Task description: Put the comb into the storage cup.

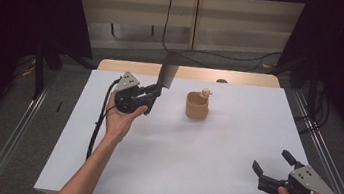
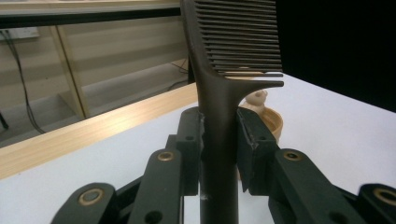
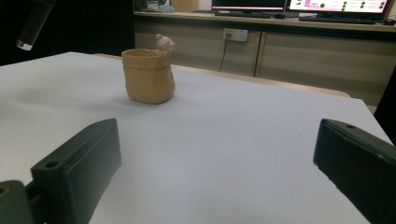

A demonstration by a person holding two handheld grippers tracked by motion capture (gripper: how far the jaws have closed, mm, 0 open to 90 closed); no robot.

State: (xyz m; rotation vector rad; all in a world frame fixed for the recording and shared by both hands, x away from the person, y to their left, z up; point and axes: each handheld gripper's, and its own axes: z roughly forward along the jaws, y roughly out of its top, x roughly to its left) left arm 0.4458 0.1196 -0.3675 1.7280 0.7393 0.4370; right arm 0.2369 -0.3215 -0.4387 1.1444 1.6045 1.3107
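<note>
Left gripper (image 1: 151, 94) clamped on comb (image 1: 168, 69) handle, comb raised upright at cup's (image 1: 197, 106) 9 o'clock. Right gripper (image 1: 271, 167) held wide, empty. Risk judged: light cup tipped if comb is lowered off-centre against rim.

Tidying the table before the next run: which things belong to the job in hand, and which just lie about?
In use: comb, clamped in the left gripper; tan cup.
Lying about: nothing on the table; right gripper open, idle.
</note>
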